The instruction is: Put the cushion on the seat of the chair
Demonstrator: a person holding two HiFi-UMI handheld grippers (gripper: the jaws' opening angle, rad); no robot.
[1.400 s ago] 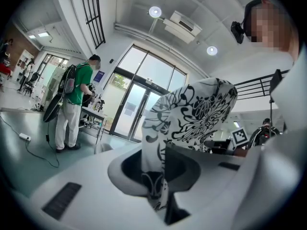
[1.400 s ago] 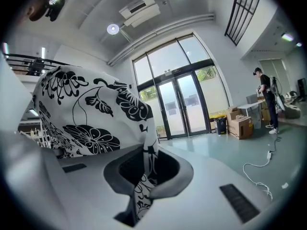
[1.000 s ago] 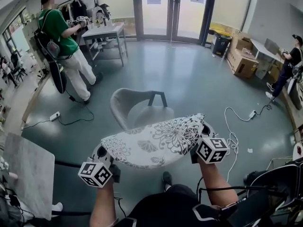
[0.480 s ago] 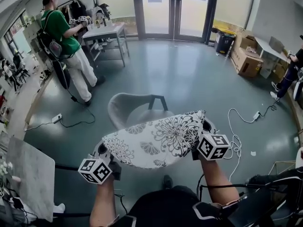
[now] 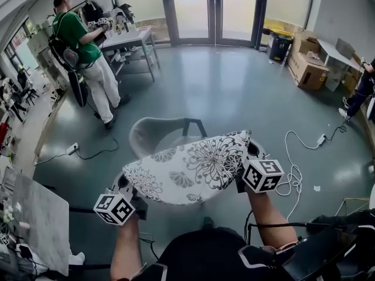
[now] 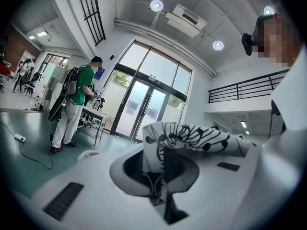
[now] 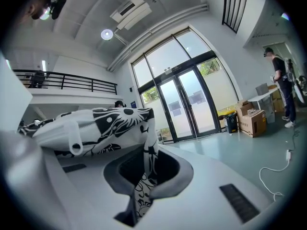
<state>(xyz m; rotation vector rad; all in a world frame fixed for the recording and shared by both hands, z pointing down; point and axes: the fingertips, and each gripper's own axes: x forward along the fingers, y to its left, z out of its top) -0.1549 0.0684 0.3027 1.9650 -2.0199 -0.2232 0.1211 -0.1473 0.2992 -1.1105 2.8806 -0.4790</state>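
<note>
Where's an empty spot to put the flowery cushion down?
The chair seat just beyond the cushion looks bare. The floor between the chair and the glass doors is wide open too. It's crowded at the cardboard boxes, around the cable, and by the table where the person in green stands.

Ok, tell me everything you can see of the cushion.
The cushion is a flat, soft pad in white fabric printed with black flowers and leaves. It is in the air, roughly level and a little bowed, stretched between both grippers: the left gripper has its jaws shut on one end's edge, the right gripper on the opposite end. Nothing else touches it. In the head view it hides part of the grey chair beyond it.
</note>
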